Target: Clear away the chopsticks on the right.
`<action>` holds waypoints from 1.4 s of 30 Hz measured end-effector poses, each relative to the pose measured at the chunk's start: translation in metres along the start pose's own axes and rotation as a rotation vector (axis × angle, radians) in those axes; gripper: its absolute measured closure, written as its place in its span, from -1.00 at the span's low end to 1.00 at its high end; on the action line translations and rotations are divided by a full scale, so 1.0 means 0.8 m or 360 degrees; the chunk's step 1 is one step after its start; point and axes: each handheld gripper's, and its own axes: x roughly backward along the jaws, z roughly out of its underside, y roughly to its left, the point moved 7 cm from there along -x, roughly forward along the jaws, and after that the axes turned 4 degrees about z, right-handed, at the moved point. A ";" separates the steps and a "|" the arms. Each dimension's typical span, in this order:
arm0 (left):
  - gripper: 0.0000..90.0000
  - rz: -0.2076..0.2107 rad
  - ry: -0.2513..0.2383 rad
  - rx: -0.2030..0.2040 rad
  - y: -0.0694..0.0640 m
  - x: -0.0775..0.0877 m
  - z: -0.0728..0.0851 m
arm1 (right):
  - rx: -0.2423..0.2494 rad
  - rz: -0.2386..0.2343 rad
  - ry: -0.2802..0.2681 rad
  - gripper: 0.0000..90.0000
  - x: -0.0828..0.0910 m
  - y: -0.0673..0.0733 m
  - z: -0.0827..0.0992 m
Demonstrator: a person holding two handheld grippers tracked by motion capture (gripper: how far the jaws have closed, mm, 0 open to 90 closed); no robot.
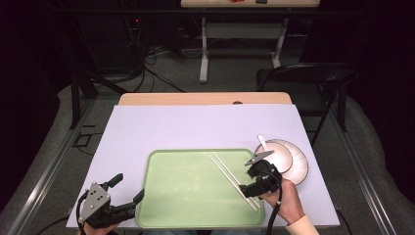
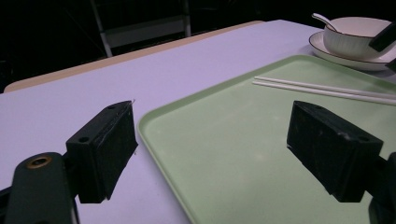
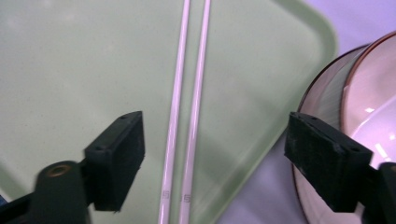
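A pale green tray (image 1: 186,196) lies on the lilac-covered table near the front edge. Two white chopsticks (image 1: 230,175) lie side by side, diagonally, in the tray's right part. My right gripper (image 1: 250,182) hangs open above their near ends; in the right gripper view the chopsticks (image 3: 187,116) run between its jaws without touching them. My left gripper (image 1: 128,187) is open at the tray's front left corner. In the left gripper view one jaw is over the table and the other over the tray (image 2: 233,140), with nothing held.
A white bowl (image 1: 276,152) with a spoon (image 1: 262,142) stands on a plate (image 1: 299,170) just right of the tray, close to my right gripper. A dark folding chair (image 1: 308,78) stands behind the table's far right corner. Another table (image 1: 244,29) stands farther back.
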 end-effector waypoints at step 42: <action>-0.65 -0.0008 0.0018 0.0013 0.002 -0.001 0.001 | 0.0143 0.0259 -0.0753 -1.00 0.098 -0.040 0.064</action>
